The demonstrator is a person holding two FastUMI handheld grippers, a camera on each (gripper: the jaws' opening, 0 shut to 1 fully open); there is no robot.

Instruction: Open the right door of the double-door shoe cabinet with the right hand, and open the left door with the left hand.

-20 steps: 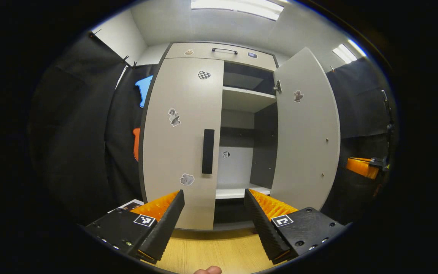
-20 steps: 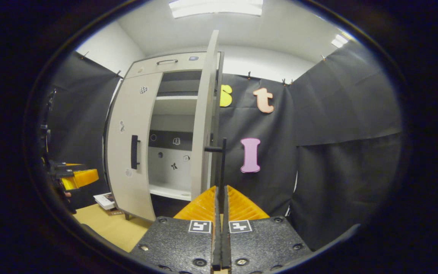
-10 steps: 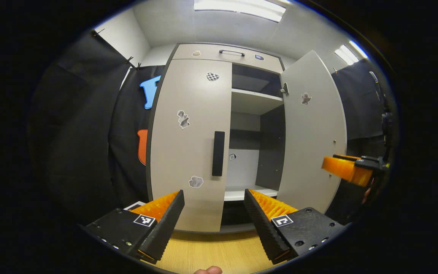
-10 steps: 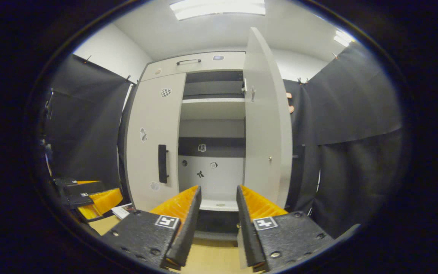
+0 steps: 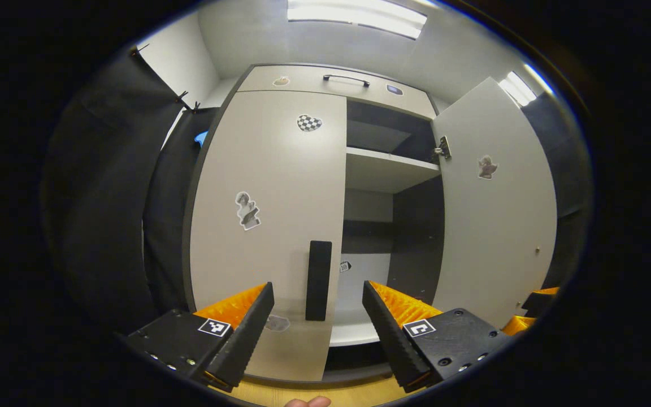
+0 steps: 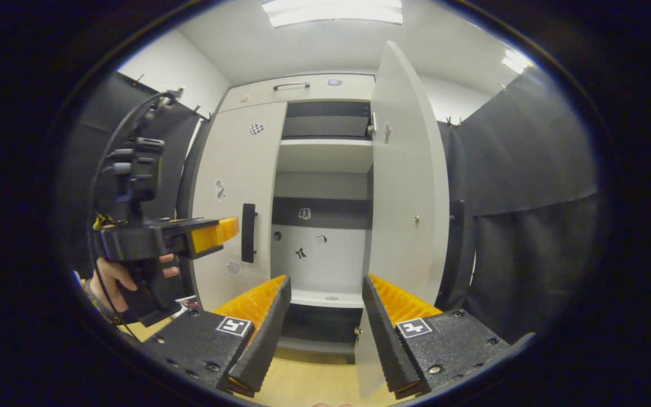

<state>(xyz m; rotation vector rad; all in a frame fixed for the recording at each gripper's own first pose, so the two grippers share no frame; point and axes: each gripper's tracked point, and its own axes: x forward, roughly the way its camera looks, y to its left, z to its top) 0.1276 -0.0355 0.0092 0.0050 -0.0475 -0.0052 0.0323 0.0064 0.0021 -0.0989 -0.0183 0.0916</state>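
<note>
While its jaws stand wide and hold nothing, the left gripper (image 5: 318, 316) lines up on the black handle (image 5: 319, 280) of the left door (image 5: 269, 226), which is shut; the handle shows upright between the two fingers, not yet touched. To do this step well, the fingers should likely go in straight, one on each side of the bar, close firmly on its middle, then pull along the door's arc rather than straight back. Farther right, the right door (image 5: 495, 226) stands swung open, baring the shelf (image 5: 387, 167). In the right gripper view, the right gripper (image 6: 325, 316) hangs wide and empty before the open cabinet. Since a second ago the left gripper has drawn nearer the handle, and the right one has let go of its door and opened.
</note>
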